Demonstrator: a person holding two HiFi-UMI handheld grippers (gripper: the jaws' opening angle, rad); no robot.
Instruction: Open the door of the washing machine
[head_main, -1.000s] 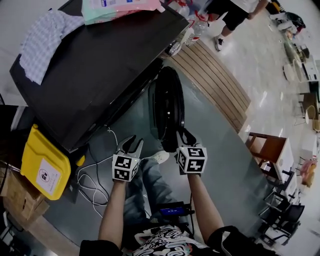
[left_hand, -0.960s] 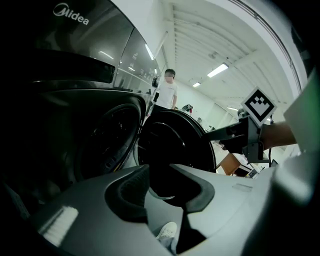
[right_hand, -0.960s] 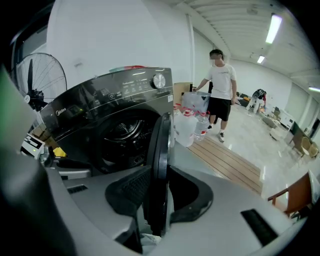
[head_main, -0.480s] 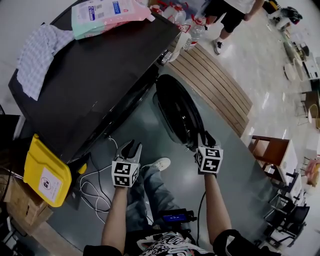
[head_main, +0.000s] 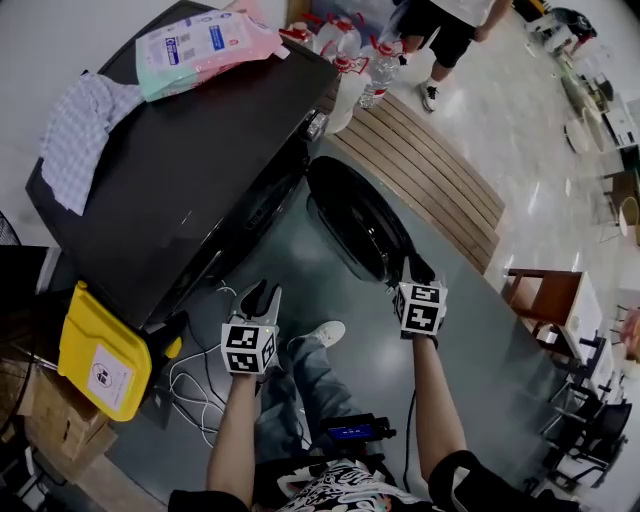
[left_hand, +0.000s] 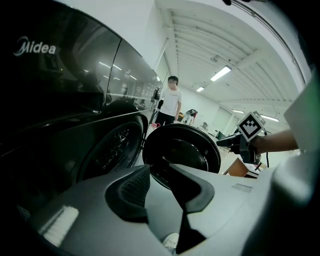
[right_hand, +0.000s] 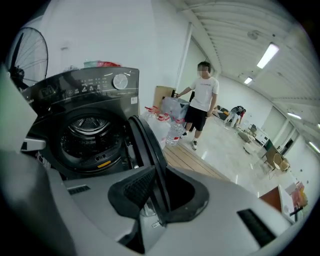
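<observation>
Door (head_main: 358, 222) stands well out from the washing machine (head_main: 180, 170), drum (right_hand: 92, 132) exposed; my right gripper (head_main: 412, 268) has just been closing, pads pinching the door's rim to steer it. My left gripper (head_main: 260, 293) hangs wide-jawed and empty, clear of the swing

We list one black front-loading washing machine (head_main: 190, 170), standing left, steel drum (right_hand: 90, 132) exposed. Its round, dark door (head_main: 360, 225) stands swung wide open rightward, free edge nearest us.

One washing machine (head_main: 175, 175), one door (head_main: 357, 222), one yellow bin (head_main: 98, 350), one cloth (head_main: 80, 135)
</observation>
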